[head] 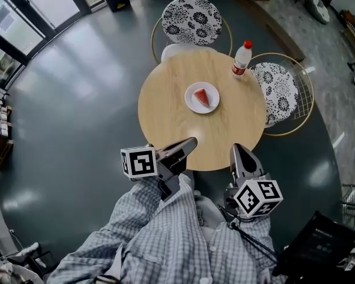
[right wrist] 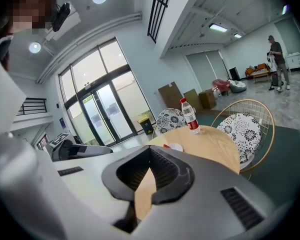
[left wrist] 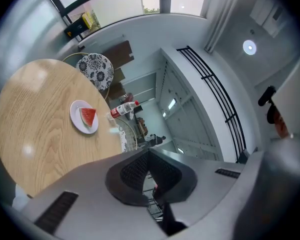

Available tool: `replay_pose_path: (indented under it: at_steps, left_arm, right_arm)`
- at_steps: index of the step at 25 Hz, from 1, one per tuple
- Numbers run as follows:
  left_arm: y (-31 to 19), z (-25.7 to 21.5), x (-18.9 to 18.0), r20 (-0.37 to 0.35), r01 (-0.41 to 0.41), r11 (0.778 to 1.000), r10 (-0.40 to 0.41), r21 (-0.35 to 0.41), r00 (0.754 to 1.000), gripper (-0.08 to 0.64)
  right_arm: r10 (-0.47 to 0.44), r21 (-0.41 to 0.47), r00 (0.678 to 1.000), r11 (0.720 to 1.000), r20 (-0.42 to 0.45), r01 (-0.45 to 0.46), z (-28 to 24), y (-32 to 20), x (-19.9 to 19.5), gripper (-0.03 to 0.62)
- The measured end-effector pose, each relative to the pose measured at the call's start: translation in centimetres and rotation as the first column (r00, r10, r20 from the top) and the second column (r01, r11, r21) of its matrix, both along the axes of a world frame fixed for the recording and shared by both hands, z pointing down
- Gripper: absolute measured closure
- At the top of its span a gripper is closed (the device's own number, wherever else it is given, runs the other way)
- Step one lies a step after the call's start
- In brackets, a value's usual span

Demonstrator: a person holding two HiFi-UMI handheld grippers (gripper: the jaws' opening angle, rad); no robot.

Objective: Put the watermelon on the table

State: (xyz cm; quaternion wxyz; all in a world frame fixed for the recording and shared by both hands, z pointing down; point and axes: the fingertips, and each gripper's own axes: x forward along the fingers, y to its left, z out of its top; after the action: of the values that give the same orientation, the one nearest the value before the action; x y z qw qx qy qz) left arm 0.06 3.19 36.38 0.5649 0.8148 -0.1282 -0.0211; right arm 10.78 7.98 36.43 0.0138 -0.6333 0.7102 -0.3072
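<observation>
A red watermelon slice [head: 202,97] lies on a small white plate [head: 191,102] in the middle of the round wooden table [head: 165,108]. Both grippers hang over the table's near edge, close to the person's body, and hold nothing. My left gripper [head: 192,141] is shut and points toward the plate. My right gripper [head: 236,148] has its tips together too. In the left gripper view the slice [left wrist: 88,116] and plate [left wrist: 77,118] lie beyond the shut left gripper [left wrist: 149,154]. From the right gripper [right wrist: 150,151] only the plate's rim [right wrist: 176,147] shows.
A plastic bottle with a red cap [head: 242,58] stands near the table's far right edge. Two wire chairs with patterned cushions stand against the table, one behind it [head: 191,19] and one to its right [head: 281,90]. A person [right wrist: 276,59] stands far back in the room.
</observation>
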Motion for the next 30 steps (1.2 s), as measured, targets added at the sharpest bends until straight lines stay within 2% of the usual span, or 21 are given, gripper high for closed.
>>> replay_pose_path:
  at_steps: [6, 12, 15, 21, 30]
  left_arm:
    - [2.2, -2.1, 0.3, -0.025, -0.012, 0.998, 0.013, 0.059, 1.000, 0.554]
    - [3.7, -3.7, -0.6, -0.067, 0.018, 0.998, -0.014, 0.055, 0.998, 0.554]
    - [4.2, -4.2, -0.8, -0.070, 0.025, 0.998, -0.020, 0.064, 0.997, 0.554]
    - [5.4, -5.4, -0.9, -0.049, 0.013, 0.990, -0.006, 0.142, 0.999, 0.554]
    - [6.5, -6.4, -0.6, -0.073, 0.004, 0.988, 0.007, 0.154, 0.997, 0.554]
  right_arm:
    - [0.023, 0.075, 1.000, 0.997, -0.010, -0.022, -2.9, 1.9, 0.3, 0.584]
    - [0.014, 0.143, 0.999, 0.990, -0.037, -0.008, -5.6, 3.1, -0.1, 0.584]
    - [0.010, 0.153, 0.999, 0.988, -0.037, -0.004, -5.8, 3.5, -0.3, 0.584]
    - [0.005, 0.165, 0.999, 0.986, -0.035, 0.000, -6.1, 4.6, -0.6, 0.584]
    - [-0.012, 0.190, 0.999, 0.982, -0.052, 0.022, -6.9, 5.5, -0.9, 0.584]
